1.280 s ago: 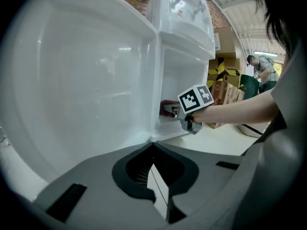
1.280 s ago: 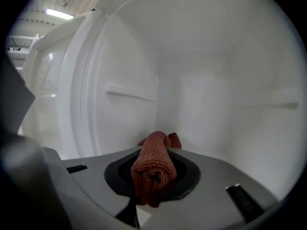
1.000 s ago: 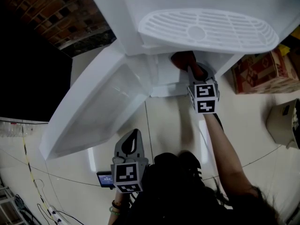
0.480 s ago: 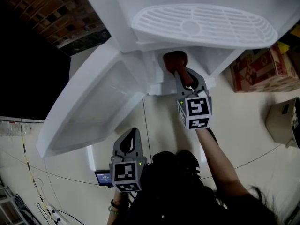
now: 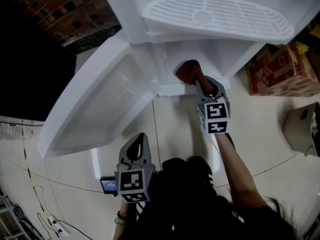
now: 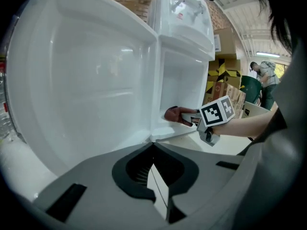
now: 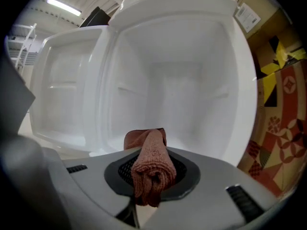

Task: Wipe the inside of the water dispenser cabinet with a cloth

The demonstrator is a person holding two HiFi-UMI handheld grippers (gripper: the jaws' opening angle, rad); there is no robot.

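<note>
The left hand-held gripper [image 5: 138, 145] is hanging near the person's body, its jaws pressed together on nothing, well apart from the open door [image 5: 95, 109]. Right of the door, the cabinet [image 5: 167, 76] is standing open. The reddish cloth [image 5: 186, 70] is sitting at its lower front edge, clenched in the right hand-held gripper [image 5: 200, 84]. Wiping seems to be under way low down. The next move is likely calling for a push deeper, across the far and side walls.
</note>
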